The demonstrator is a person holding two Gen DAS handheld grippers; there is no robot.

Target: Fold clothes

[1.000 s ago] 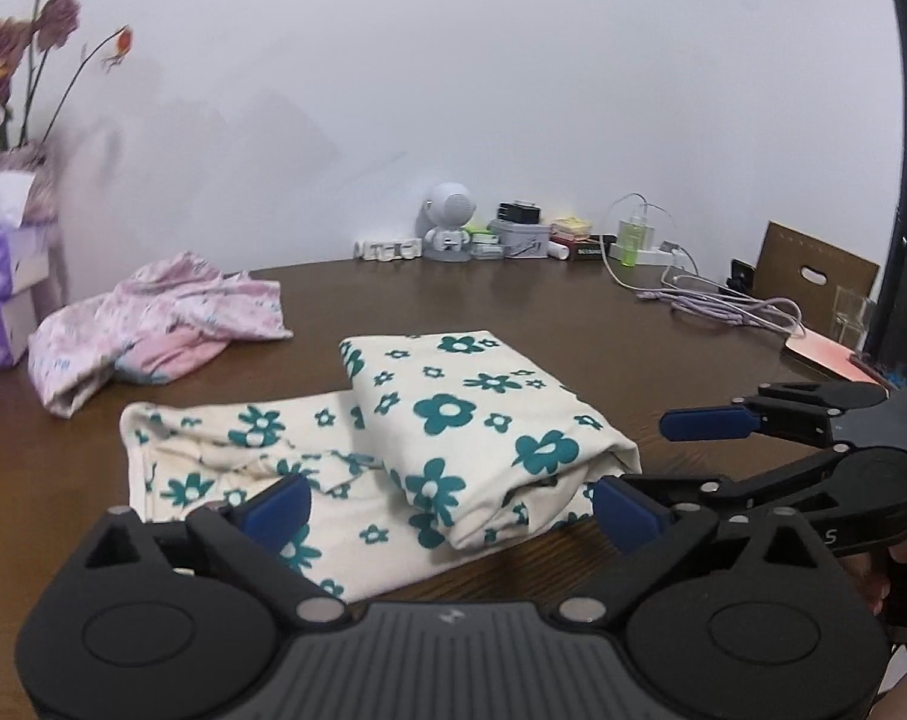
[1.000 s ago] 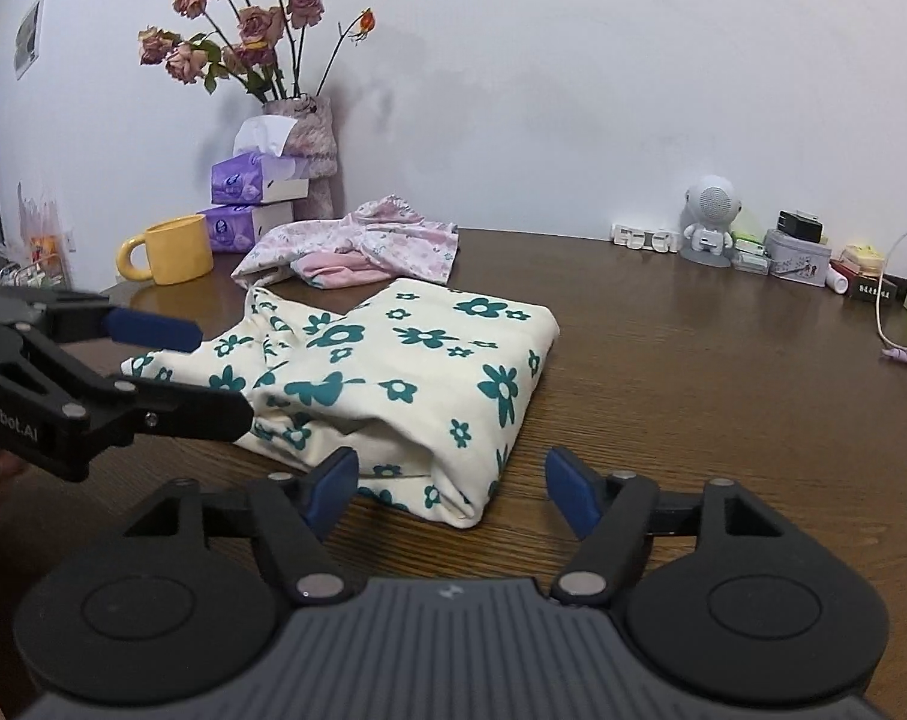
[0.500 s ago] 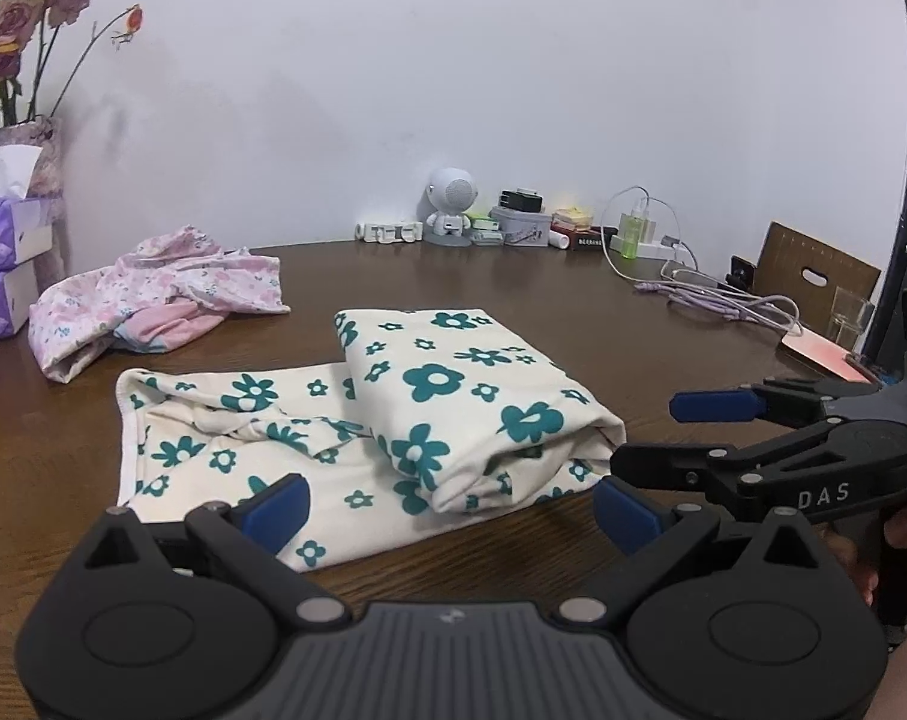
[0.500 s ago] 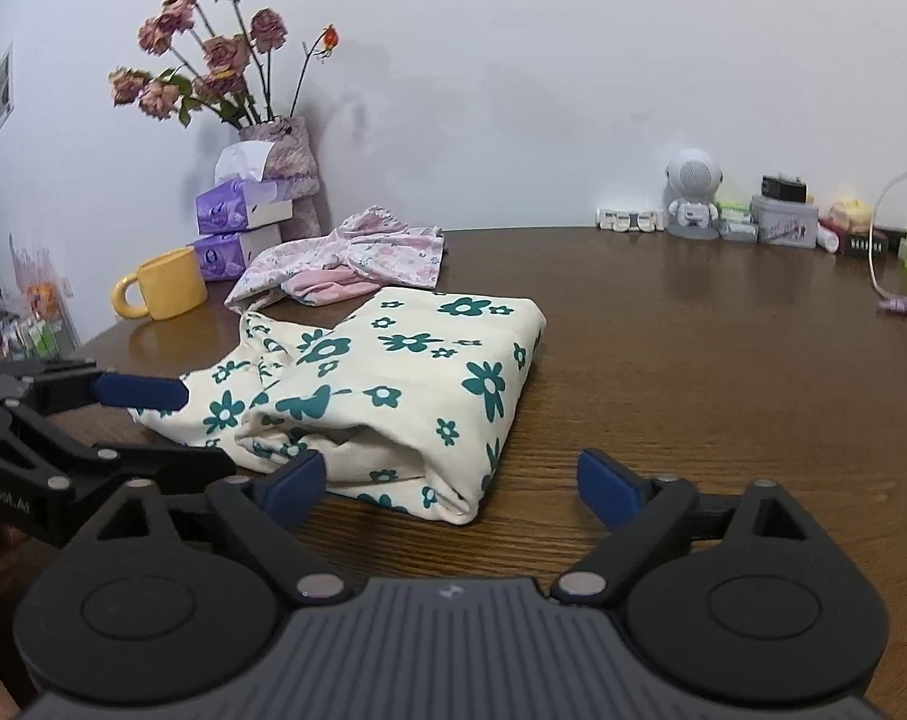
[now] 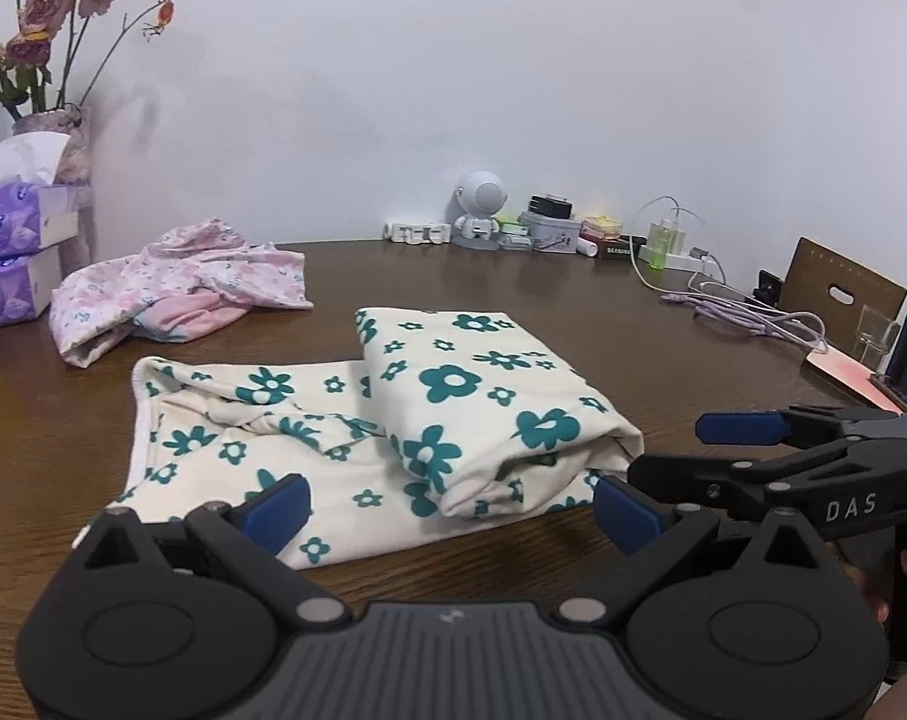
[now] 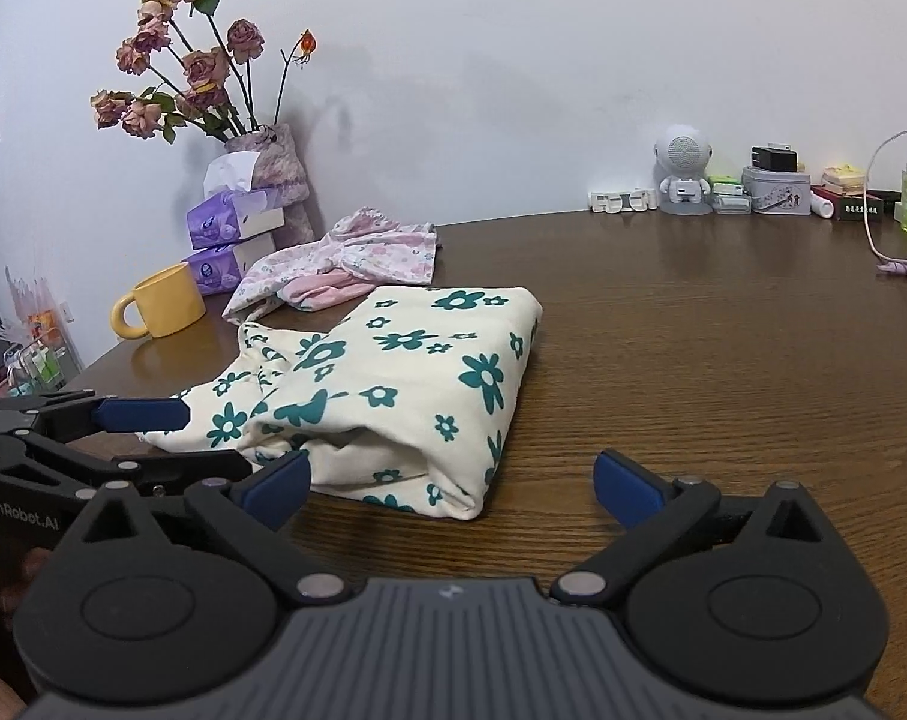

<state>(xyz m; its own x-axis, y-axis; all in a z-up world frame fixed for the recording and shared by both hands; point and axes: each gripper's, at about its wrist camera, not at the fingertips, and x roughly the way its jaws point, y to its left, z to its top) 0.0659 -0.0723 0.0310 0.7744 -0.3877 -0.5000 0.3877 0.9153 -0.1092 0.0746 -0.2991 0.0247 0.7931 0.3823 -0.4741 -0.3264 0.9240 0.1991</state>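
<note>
Floral garment (image 5: 393, 420), cream with teal flowers, lies part-folded on the brown bench (image 5: 663, 348), directly ahead of both grippers. Its folded, thicker half sits toward the right gripper (image 6: 450, 483); its single-layer half, with a hemmed edge, spreads toward the left gripper (image 5: 450, 507). The long axis of the cloth runs crosswise to the line along which both grippers point, so each gripper faces one end of the same near edge.

Left gripper: jaws spread wide, nothing between the pads; the flat layer's near edge lies just beyond its left fingertip (image 5: 279, 504). Right gripper: jaws opening, at their widest, nothing held; the near corner of the folded half lies just ahead, between the fingertips but clear of the pads.

Judgement: the next fold likely carries the flat half over the thick half, or the reverse. The left gripper stands nearer the loose layer and the right gripper nearer the folded bundle.

A second, pink garment (image 5: 177, 294) lies bunched well beyond, ahead-left of the left gripper, unfolded.
</note>
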